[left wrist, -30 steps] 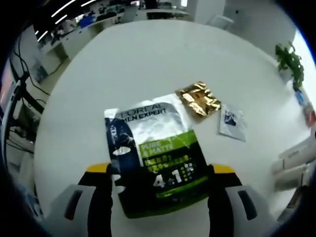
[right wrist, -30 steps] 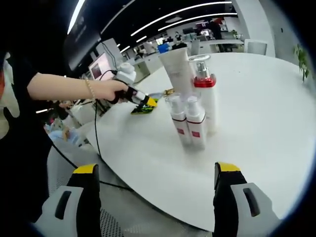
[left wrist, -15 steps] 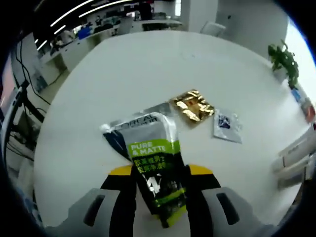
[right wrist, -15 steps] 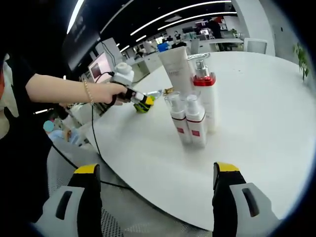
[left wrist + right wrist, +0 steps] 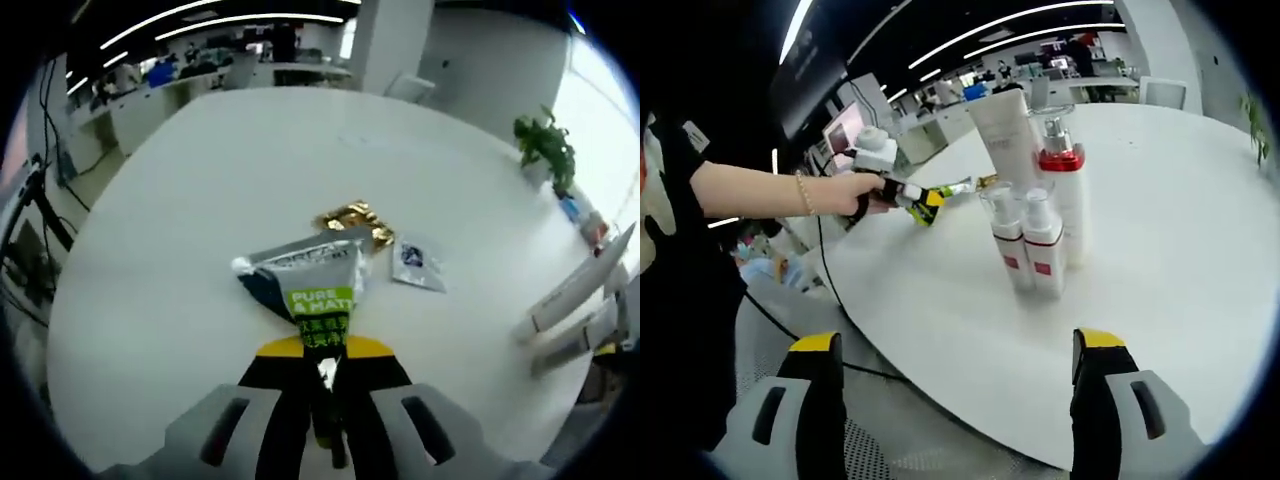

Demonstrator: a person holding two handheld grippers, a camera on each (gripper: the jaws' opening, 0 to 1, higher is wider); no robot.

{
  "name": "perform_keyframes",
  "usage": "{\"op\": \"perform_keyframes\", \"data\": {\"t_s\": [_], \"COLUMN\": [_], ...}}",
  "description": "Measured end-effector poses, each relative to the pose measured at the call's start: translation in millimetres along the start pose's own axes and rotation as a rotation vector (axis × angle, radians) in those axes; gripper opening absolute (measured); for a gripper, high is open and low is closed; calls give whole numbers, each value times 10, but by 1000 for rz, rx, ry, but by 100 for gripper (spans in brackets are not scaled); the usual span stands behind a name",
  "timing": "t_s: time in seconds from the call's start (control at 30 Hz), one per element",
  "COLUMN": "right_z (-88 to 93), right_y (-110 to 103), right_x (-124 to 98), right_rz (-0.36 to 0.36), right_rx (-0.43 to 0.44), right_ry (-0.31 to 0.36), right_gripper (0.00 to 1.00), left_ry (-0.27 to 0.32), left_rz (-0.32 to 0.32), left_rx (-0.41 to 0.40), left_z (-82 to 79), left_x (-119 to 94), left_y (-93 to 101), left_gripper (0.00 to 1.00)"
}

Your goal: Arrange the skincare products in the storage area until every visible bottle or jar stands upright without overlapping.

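We had the left tool (image 5: pixel 328 400) clenched on the near end of the L'Oréal sachet (image 5: pixel 312 296), its long axis running toward 12 o'clock above the counter (image 5: pixel 190 210), while our right tool (image 5: pixel 955 400) hung released, bottles (image 5: pixel 1035 225) at 12.

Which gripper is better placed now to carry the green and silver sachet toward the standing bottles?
Left. Its fingers are shut on the sachet. The right gripper is open, holds nothing, and hovers off the table edge near the bottles.
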State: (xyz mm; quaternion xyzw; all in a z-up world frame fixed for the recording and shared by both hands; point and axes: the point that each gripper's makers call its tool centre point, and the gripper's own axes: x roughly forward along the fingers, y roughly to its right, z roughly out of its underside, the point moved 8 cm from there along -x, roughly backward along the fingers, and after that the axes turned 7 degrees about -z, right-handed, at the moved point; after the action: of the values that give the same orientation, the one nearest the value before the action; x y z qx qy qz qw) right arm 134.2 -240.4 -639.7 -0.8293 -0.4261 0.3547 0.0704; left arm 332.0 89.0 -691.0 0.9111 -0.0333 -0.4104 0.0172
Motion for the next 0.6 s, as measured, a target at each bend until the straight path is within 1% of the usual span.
{"op": "perform_keyframes", "data": {"t_s": [0.13, 0.17, 0.2, 0.23, 0.27, 0.43, 0.47, 0.53, 0.57, 0.6], "right_z": [-7, -9, -13, -14, -14, -18, -29, -84, -98, -96], "right_y": [-16, -16, -17, -17, -16, 0, -5, -46, -57, -58], "right_x": [-7, -9, -9, -11, -13, -22, -29, -39, -46, -45], "right_rz": [-1, -2, -4, -5, -6, -7, -5, -22, -21, -19], "right_rx": [-7, -7, -6, -6, -6, -16, -25, -41, -48, -61], "right_ry": [1, 3, 7, 8, 10, 19, 26, 68, 77, 71], "right_gripper": [94, 94, 94, 94, 94, 94, 93, 94, 94, 93], "left_ry": [33, 35, 50, 59, 64, 108, 115, 137, 145, 155], "left_rz": [42, 43, 44, 51, 57, 80, 84, 93, 97, 101], "left_rx": [-11, -16, -24, -29, -31, 14, 12, 6, 6, 9], "left_z": [-56, -64, -60, -67, -74, -99, -105, -105, -105, -122], "left_x": [-68, -89, -187, -214, -183, -397, -437, -542, -573, -585], "left_y": [48, 52, 103, 114, 136, 213, 210, 239, 249, 231], "left_gripper": [4, 5, 5, 5, 5, 5, 5, 5, 5, 5]}}
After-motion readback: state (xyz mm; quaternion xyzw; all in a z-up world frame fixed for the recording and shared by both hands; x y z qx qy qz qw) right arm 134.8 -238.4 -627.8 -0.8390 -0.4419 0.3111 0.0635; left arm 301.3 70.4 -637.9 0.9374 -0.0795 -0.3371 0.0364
